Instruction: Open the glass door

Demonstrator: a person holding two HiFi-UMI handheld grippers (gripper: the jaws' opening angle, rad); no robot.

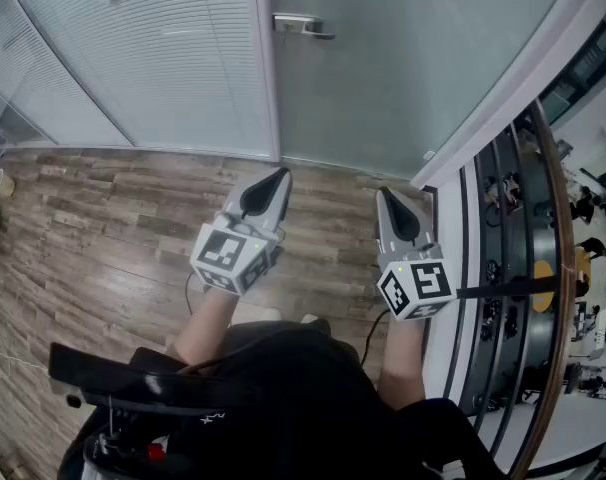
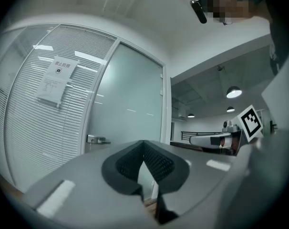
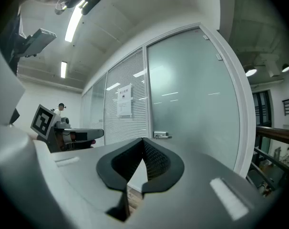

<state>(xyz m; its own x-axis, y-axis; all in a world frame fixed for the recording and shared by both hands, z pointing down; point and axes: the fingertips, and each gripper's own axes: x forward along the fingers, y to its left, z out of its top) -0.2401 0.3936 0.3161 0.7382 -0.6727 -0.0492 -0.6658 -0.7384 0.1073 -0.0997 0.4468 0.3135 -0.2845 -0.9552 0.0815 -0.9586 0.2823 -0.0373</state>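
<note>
Frosted glass door (image 1: 413, 68): closed; likely heavy, rigid, slick-faced, breakable. Best hold: metal lever handle (image 1: 303, 26) on door's left edge. Left gripper (image 1: 280, 176), right gripper (image 1: 382, 194): both clenched on nothing, held level, well short of handle.

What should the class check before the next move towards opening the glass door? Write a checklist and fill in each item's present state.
1. Glass door located and closed: ok.
2. Door handle in plain sight, nothing in front of it: ok.
3. Left hand-held gripper and right hand-held gripper empty: ok.
4. Jaws apart, ready to take the handle: not ok, both pairs are together.
5. A gripper at the handle: not ok, both are held short of the door.
6. Door unlocked, and which way it swings: cannot tell.
</note>
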